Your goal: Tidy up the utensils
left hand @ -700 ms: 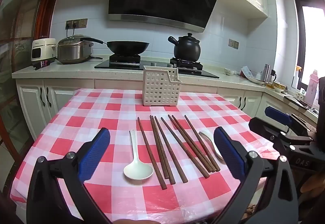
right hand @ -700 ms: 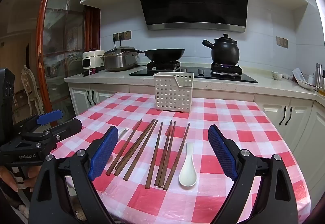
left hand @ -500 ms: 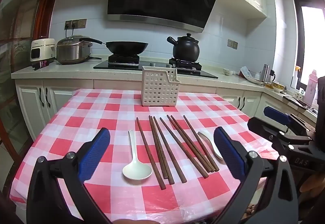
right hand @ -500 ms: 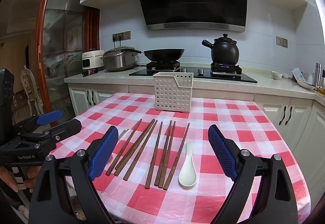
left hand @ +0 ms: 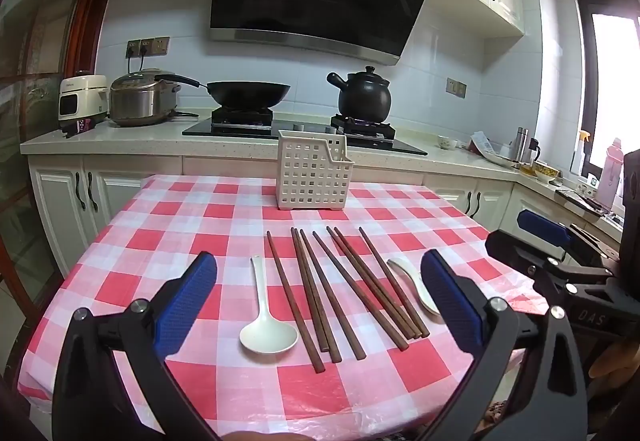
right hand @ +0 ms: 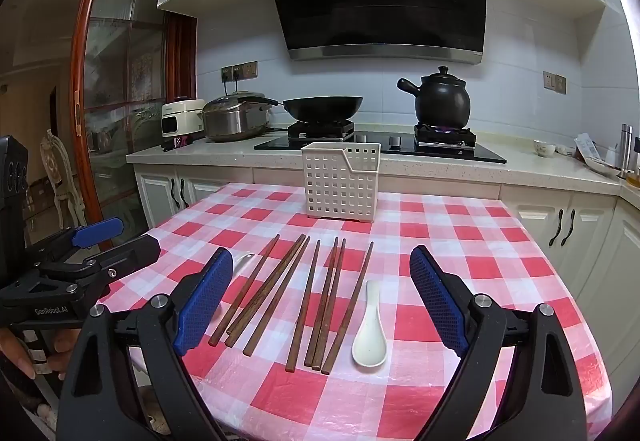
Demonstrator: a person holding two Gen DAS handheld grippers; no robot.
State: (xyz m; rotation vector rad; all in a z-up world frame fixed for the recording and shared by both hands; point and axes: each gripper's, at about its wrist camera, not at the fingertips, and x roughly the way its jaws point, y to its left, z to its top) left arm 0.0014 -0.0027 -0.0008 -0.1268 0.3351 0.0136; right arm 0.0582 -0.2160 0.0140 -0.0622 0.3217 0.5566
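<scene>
A: Change since half a second ago? The dark brown wooden chopsticks point(left hand: 344, 289) lie loose on the red-and-white checked worktop point(left hand: 160, 225), same fan as before. The white long-handled plastic spoon point(left hand: 266, 315) lies left of them, the white short ceramic spoon point(right hand: 370, 333) right.

B: Only a slight drift of the left view; nothing on the cloth has shifted. Left gripper point(left hand: 320, 305): jaws spread wide, empty. Right gripper point(right hand: 322, 301): the same.

A: So sorting has not begun, I judge. Destination?

B: The white perforated plastic holder point(left hand: 314, 175), upright, well behind the chopstick tips.

A: Obstructions?

B: None between utensils and holder. The chopsticks lie close together, some touching; picking one alone may nudge its neighbour. Black wok point(right hand: 322, 108) and black clay pot point(right hand: 440, 97) sit clear behind.
</scene>
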